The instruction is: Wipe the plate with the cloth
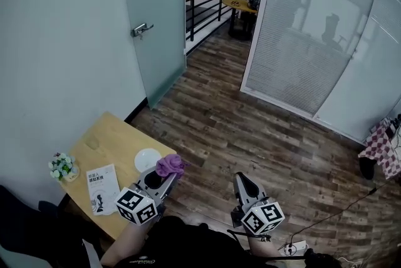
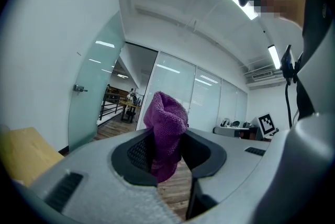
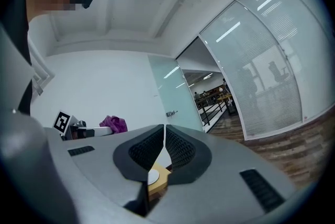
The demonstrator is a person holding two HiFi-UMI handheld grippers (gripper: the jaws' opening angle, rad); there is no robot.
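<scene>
In the head view, the left gripper (image 1: 164,174) holds a purple cloth (image 1: 170,164) just beside the white plate (image 1: 146,159), which lies on the wooden tabletop (image 1: 113,135) near a book (image 1: 103,189) and a small pot of flowers (image 1: 62,166). The right gripper (image 1: 242,180) hangs off the tabletop, over the floor.

In the left gripper view, the jaws pinch the cloth, and its bunched top stands up above them. The camera faces across the room, not down at the plate.

In the right gripper view, the jaws are pressed together with nothing between them.

The cloth is picked up, but the wiping itself seems not yet started.
</scene>
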